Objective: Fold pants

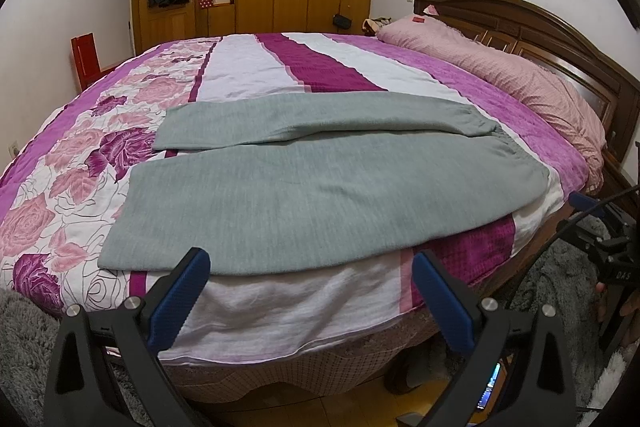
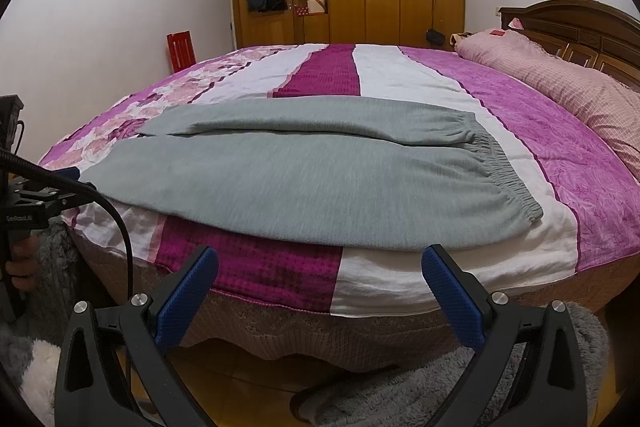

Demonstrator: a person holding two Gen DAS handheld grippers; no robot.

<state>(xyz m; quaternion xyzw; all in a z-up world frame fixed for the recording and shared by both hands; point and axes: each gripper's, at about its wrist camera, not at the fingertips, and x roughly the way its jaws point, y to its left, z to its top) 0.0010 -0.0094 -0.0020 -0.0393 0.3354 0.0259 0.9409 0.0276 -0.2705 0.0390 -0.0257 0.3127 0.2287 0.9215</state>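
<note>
The grey pants are lying lengthwise across the bed, cuffs nearer the left tool, waistband nearer the right tool, both gaping wide and empty.

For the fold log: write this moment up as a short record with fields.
garment: grey pants, spread flat, legs side by side
waistband: elastic, at the headboard end
surface: bed with a purple floral cover
pillow: pink, against the headboard
left tongs: open, short of the near pants edge, touching nothing
right tongs: open, short of the bed edge, touching nothing
fold: not yet begun
</note>
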